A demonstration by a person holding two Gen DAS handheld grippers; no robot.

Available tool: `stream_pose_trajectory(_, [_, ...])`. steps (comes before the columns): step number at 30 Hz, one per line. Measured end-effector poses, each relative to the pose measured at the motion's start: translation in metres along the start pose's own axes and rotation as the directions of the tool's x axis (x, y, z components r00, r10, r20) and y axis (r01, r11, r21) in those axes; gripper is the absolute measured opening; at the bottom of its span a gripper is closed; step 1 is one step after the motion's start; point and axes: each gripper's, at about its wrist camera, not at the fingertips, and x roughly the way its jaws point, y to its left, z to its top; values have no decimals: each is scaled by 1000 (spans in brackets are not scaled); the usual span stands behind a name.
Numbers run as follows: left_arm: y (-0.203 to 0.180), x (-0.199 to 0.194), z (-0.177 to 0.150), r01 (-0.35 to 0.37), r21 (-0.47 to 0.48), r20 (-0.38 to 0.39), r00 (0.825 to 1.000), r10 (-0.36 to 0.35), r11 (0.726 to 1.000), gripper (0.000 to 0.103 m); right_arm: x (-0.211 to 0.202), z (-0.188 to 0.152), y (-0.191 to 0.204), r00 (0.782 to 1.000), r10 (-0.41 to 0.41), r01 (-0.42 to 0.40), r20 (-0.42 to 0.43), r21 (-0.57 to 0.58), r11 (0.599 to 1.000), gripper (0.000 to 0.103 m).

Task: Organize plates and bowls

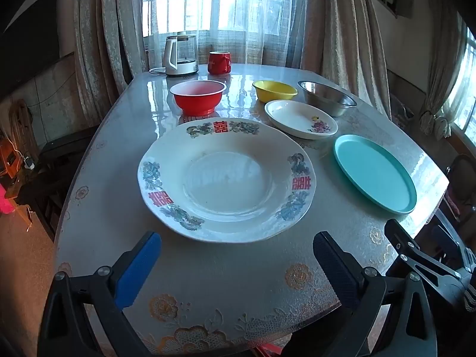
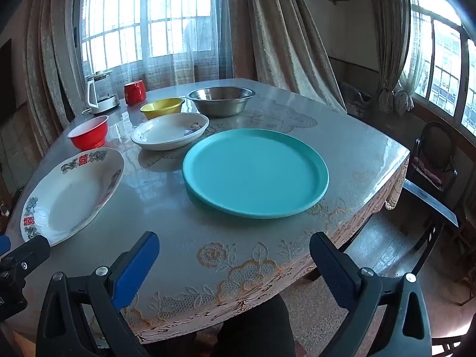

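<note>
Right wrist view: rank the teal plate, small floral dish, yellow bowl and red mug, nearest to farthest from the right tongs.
1. Teal plate, straight ahead of the right tongs.
2. Small floral dish, beyond it, left.
3. Yellow bowl, behind the dish.
4. Red mug, far left, by the kettle.

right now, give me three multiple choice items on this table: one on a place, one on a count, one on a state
1. What lies nearest the right gripper?
A. teal plate
B. steel bowl
C. kettle

2. How many bowls are on the table?
A. one
B. three
C. five

3. How do the left gripper's jaws stand?
A. shut on a plate
B. shut on nothing
C. open, with nothing between them

Answers:
1. A, the teal plate sits just ahead of its jaws.
2. B, there are the red bowl, the yellow bowl and the steel bowl.
3. C, they stand wide apart over bare tablecloth.
</note>
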Motion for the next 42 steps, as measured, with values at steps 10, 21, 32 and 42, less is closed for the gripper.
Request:
stream_pose_trajectory(10, [0,1,-1,-2,3,-3,1000,2,1000,103,3,0,0,1000,1,-1,-8,7,1000,103])
stream_pose_trajectory(21, [0,4,-2,-1,4,-5,1000,1,1000,103,4,-3,-3,1000,-2,2,-12,8,1000,103])
stream_pose_trajectory(32, [-2,3,-3,-1,6,-7,1000,1,1000,103,3,-2,-3,1000,-4,4,-17,6,1000,103])
stream_pose_trajectory(42, [-2,3,-3,-1,6,-11,1000,1,1000,103,4,-2,-2,1000,2,-2,-7,4,1000,103])
